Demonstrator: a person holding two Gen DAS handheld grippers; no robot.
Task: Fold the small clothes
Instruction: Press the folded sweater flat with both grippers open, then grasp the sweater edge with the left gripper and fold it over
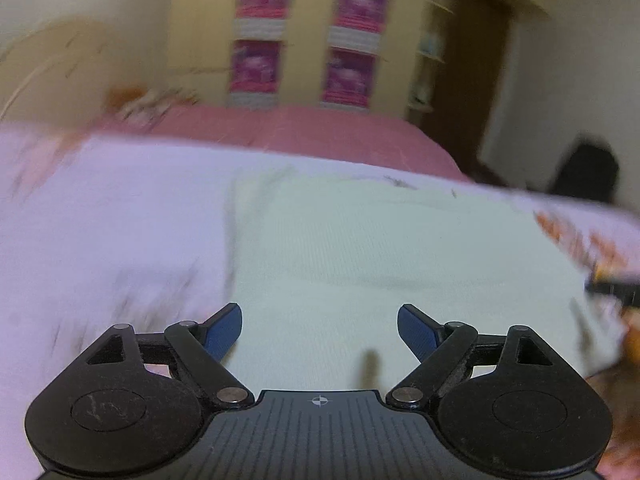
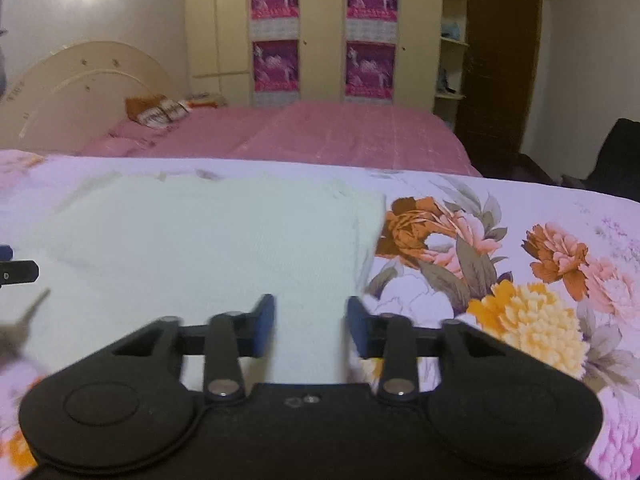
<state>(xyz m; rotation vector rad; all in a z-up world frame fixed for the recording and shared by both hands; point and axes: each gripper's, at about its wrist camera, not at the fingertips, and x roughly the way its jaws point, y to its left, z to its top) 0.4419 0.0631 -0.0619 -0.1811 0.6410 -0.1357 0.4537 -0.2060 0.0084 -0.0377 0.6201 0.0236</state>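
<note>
A pale mint ribbed garment lies flat on a floral bedsheet. My left gripper hovers open and wide over the garment's near part, close to its left edge, with nothing between its blue pads. In the right wrist view the same garment spreads to the left, and my right gripper sits at its near right corner. Its jaws stand narrowly apart with a strip of the cloth showing between the pads; I see no pinch. The other gripper's black tip pokes in at the left edge.
The floral sheet extends to the right of the garment. Behind it lies a pink bed with a pillow. A cream wardrobe with pink posters and a brown door stand at the back.
</note>
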